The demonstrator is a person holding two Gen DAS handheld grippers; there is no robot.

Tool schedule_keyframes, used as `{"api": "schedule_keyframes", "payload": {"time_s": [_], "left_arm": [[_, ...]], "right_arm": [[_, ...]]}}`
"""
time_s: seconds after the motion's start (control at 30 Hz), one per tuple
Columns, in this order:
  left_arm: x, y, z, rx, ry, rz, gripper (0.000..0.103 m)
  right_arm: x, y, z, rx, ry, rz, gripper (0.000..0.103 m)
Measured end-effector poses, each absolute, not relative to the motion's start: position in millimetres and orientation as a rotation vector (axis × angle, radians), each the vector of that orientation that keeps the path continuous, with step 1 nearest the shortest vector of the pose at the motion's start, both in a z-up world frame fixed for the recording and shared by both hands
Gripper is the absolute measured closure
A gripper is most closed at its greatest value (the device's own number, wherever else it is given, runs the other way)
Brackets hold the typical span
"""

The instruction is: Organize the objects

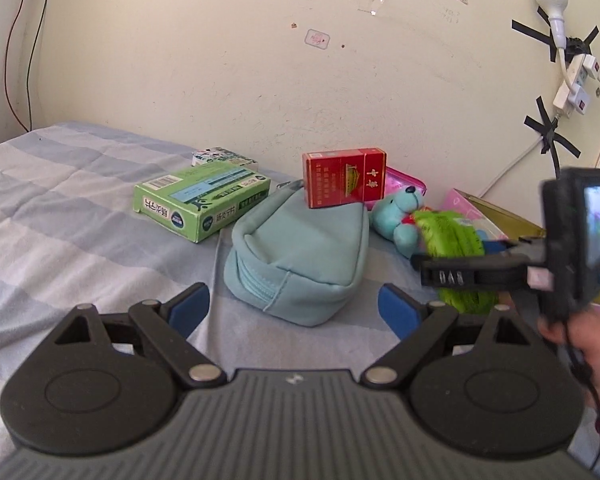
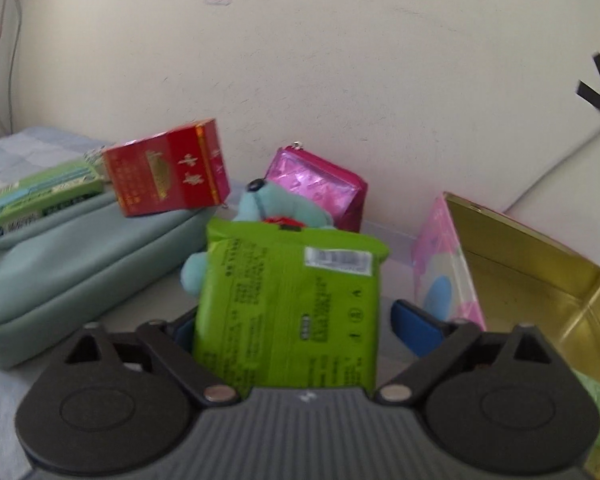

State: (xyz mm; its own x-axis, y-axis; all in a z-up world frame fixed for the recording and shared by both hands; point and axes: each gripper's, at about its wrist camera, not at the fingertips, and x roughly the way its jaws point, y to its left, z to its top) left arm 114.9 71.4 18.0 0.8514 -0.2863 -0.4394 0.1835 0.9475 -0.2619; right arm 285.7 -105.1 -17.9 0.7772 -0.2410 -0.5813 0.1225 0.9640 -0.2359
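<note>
Early going, by the look of it: right gripper (image 2: 296, 320) has the green packet (image 2: 296, 300) between its jaws, a gap showing at one pad; left gripper (image 1: 294, 308) released; pouch (image 1: 300, 260), boxes, toy (image 1: 400, 216) remain on the bed (image 1: 60, 208); tin (image 2: 540, 280) nearly empty.

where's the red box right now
The red box stands on top of the light blue pouch near the wall, middle of the left wrist view, between the green box and the blue plush toy.

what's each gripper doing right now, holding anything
left gripper: open, empty, just short of the blue pouch.
right gripper: around the green packet; firm grip cannot be told.
</note>
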Motion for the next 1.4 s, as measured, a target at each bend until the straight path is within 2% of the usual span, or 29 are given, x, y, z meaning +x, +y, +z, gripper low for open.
{"api": "schedule_keyframes", "payload": {"time_s": [0.03,0.17,0.27,0.33,0.4,0.57,0.83,1.03,1.13,1.27,1.4], "left_arm": [[114.4,71.7,18.1,-0.215,0.491,-0.253,0.010],[108.9,73.8,21.3,-0.219,0.459,-0.274,0.009],[102.0,73.4,25.1,-0.216,0.418,-0.309,0.004],[98.4,69.8,26.6,-0.201,0.404,-0.344,0.004],[95.2,64.0,27.4,-0.176,0.398,-0.384,0.004],[96.5,51.0,23.1,-0.154,0.462,-0.546,0.004],[104.9,33.9,10.4,-0.124,0.583,-0.660,0.005],[108.0,16.0,2.6,-0.084,0.666,-0.720,0.006],[107.7,5.7,-0.8,-0.046,0.689,-0.705,0.012],[103.0,1.5,-0.3,-0.039,0.684,-0.720,0.018],[95.1,-8.0,0.6,-0.025,0.679,-0.723,0.018]], "right_arm": [[279.8,-100.9,-16.4,-0.201,0.657,-0.165,0.029],[231.1,-77.5,-15.0,-0.306,0.628,0.056,0.029],[188.1,-63.1,-17.9,-0.390,0.637,0.237,0.029],[156.7,-61.8,-13.4,-0.380,0.616,0.319,0.023],[129.2,-64.2,-8.6,-0.352,0.584,0.357,0.001],[84.9,-85.2,-4.9,-0.233,0.562,0.308,0.000],[76.4,-114.6,-5.7,-0.080,0.614,0.229,0.000],[92.9,-123.7,-14.2,0.003,0.680,0.212,0.005],[95.7,-118.3,-15.6,-0.023,0.681,0.212,0.006],[97.7,-109.0,-16.2,-0.068,0.667,0.222,0.020],[97.7,-111.8,-15.7,-0.040,0.652,0.236,0.028]]}}
